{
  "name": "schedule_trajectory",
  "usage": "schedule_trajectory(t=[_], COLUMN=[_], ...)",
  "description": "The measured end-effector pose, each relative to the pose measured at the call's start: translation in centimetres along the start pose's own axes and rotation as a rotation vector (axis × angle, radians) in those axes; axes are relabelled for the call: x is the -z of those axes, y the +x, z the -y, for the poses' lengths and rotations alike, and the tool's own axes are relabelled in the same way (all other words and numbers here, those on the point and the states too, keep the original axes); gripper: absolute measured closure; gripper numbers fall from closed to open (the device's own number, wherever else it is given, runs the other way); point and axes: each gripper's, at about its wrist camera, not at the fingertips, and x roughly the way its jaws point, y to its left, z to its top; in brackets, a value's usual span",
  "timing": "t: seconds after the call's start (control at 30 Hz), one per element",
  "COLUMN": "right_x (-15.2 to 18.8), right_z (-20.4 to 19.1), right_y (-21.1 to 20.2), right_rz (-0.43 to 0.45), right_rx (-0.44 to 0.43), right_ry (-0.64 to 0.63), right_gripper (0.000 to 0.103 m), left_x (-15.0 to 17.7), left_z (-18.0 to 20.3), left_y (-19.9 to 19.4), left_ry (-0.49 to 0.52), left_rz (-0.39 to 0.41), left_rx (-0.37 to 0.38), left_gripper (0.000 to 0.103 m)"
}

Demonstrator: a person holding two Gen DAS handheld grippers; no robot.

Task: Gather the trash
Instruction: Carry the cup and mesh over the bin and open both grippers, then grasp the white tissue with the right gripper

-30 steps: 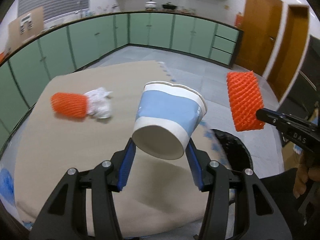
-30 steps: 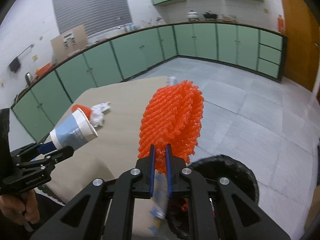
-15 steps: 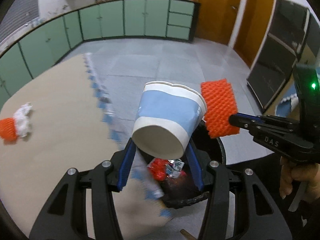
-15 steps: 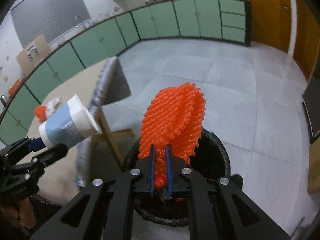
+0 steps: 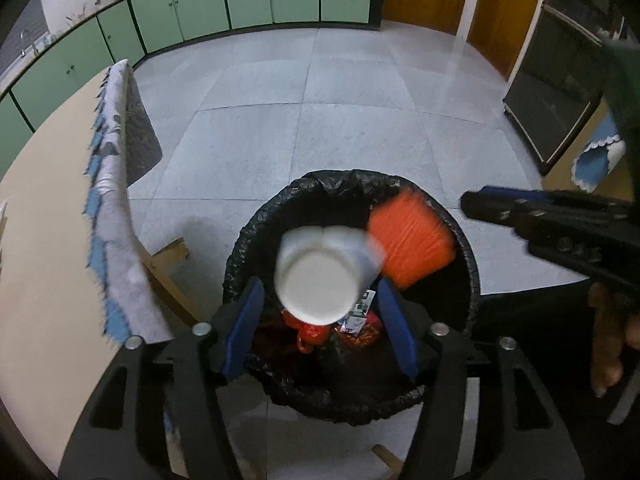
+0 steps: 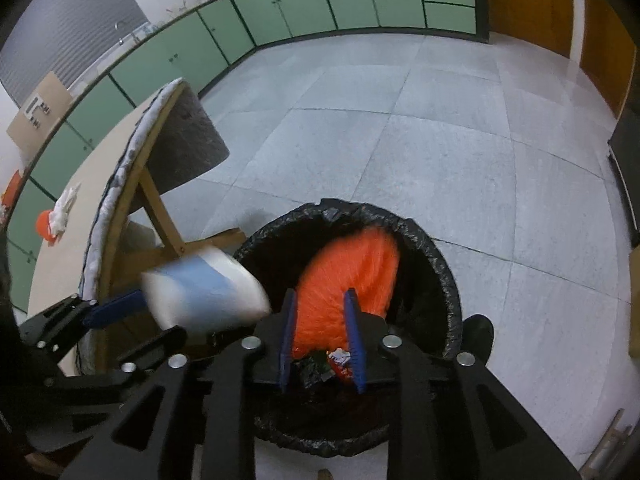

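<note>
A black-lined trash bin (image 5: 460,240) (image 6: 444,272) stands on the floor below both grippers. My left gripper (image 5: 318,320) is open; the blue-and-white paper cup (image 5: 320,276) (image 6: 204,296) is blurred, loose between its fingers over the bin. My right gripper (image 6: 320,338) is open; the orange foam net (image 6: 352,276) (image 5: 408,240) is blurred, dropping past its fingers into the bin. Red wrappers (image 5: 316,330) lie inside the bin.
The table (image 5: 48,240) (image 6: 80,184) with its hanging cloth edge is at the left. On it lie another orange net (image 6: 43,226) and crumpled white paper (image 6: 66,208). Green cabinets line the far wall. Grey tiled floor surrounds the bin.
Both grippers moved from over the table to above the bin and tilted down. Both opened, letting go of the cup and the orange net, which are now falling.
</note>
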Motion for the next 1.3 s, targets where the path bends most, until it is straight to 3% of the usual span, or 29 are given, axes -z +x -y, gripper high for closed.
schedule_trajectory(t=[0.27, 0.43, 0.57, 0.8, 0.97, 1.07, 1.3], right_x=[-0.3, -0.4, -0.8, -1.6, -1.5, -1.5, -1.9], right_z=[0.8, -1.2, -3.9, -12.3, -20.8, -26.3, -34.8], right_y=[-3.5, -5.2, -6.7, -6.4, -4.8, -3.2, 1.2], right_rz=[0.079, 0.098, 0.128, 0.121, 0.113, 0.117, 0.084], right_rx=[-0.007, -0.032, -0.068, -0.147, -0.218, -0.251, -0.286], right_ry=[0.043, -0.006, -0.054, -0.212, -0.371, -0.472, -0.572], right_gripper=[0.077, 0.077, 0.074, 0.058, 0.057, 0.057, 0.052], left_x=[-0.2, 0.3, 2.0, 7.0, 9.6, 10.2, 11.5], left_z=[-1.3, -3.8, -7.3, -15.6, -22.1, -26.0, -32.5], left_y=[-2.4, -6.7, -11.2, -17.7, -20.8, -21.6, -21.8], left_ry=[-0.036, -0.087, -0.156, -0.320, -0.415, -0.459, -0.523], left_rz=[0.052, 0.122, 0.189, 0.258, 0.294, 0.296, 0.285], left_rx=[0.007, -0.022, -0.090, -0.238, -0.343, -0.388, -0.431], left_gripper=[0.042, 0.031, 0.021, 0.016, 0.015, 0.015, 0.015])
